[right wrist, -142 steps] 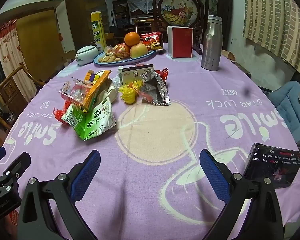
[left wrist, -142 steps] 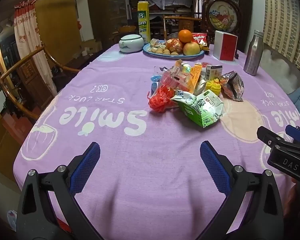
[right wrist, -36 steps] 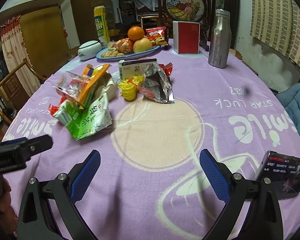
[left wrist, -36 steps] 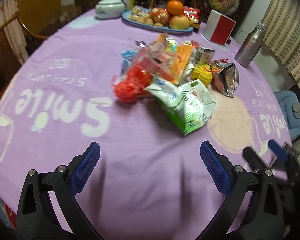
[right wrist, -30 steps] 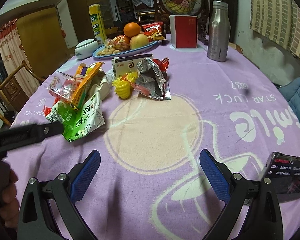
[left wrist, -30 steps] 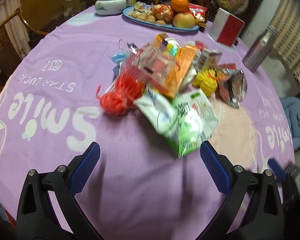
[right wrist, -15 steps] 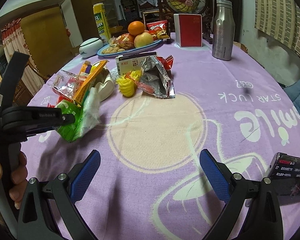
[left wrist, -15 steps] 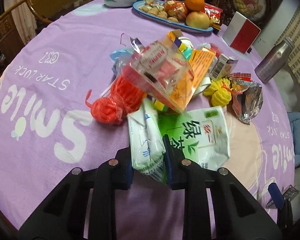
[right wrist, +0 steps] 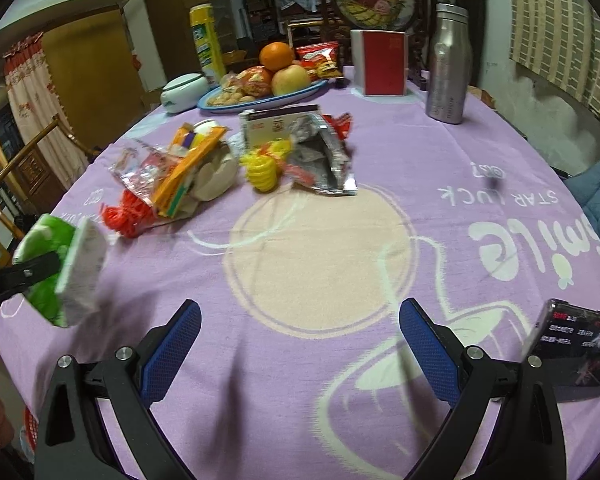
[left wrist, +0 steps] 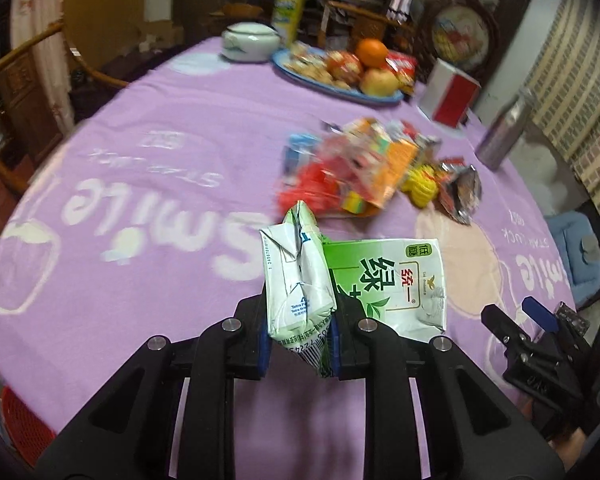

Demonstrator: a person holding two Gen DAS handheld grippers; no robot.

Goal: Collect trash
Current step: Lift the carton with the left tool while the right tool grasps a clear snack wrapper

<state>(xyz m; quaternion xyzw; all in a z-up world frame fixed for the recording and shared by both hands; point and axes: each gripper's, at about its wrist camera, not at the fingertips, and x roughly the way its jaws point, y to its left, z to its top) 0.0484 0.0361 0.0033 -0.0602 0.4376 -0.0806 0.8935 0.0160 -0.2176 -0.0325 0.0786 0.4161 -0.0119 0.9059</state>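
Though motion blurs it, the left tool [left wrist: 298, 334] clamps a crumpled green-and-white carton [left wrist: 340, 280]; right tool [right wrist: 300, 348] gapes.

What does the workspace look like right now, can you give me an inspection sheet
Surface: round table under a purple tablecloth with white lettering.
Job's things: crushed green tea carton lifted clear; trash pile, yellow wrapper and foil bag remain mid-table.
Clutter: fruit plate, red box, steel bottle, white lidded pot, phone.
Grippers: left gripper clamped on the carton, jaws just closed; right gripper open, empty.
Cables: nothing seen.
Surroundings: wooden chair, curtain, red basket below the table edge.
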